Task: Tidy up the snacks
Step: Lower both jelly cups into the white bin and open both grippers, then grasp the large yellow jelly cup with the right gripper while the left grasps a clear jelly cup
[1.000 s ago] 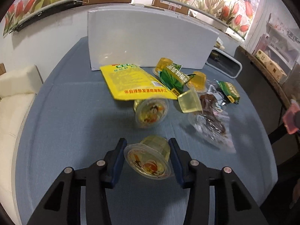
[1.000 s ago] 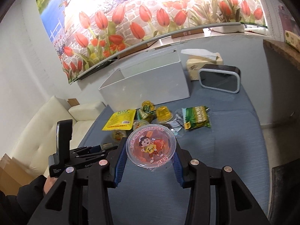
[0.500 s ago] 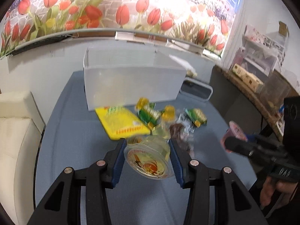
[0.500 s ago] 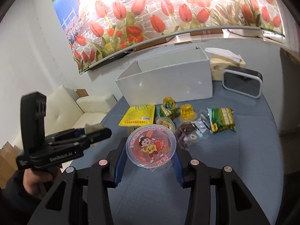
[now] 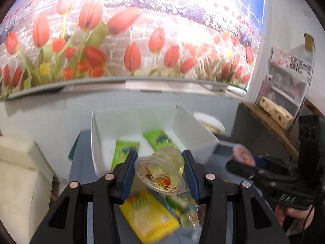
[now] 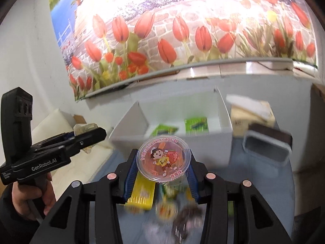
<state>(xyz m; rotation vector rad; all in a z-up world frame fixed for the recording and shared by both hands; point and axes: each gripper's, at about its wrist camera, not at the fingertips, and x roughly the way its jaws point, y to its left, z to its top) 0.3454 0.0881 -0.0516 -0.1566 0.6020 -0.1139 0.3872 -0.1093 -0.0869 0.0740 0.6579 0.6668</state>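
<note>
Two green packets (image 5: 127, 149) lie inside the open white box (image 5: 195, 134) ahead, with a yellow bag (image 5: 149, 216) and other blurred snacks on the blue table (image 6: 262, 185) below. The left gripper (image 5: 159, 174) grips a tilted yellow jelly cup (image 5: 164, 171); the right gripper (image 6: 162, 167) clamps a red jelly cup (image 6: 163, 159) with a cartoon lid, both held above the table before the box.

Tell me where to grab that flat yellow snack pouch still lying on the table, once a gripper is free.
The yellow pouch lies flat on the blue table, so it offers no raised side to pinch. Probably best to take it by the near short edge, coming in low from the front with one finger slid under. Its far end lies among the other packets; blur hides the exact overlap.
</note>
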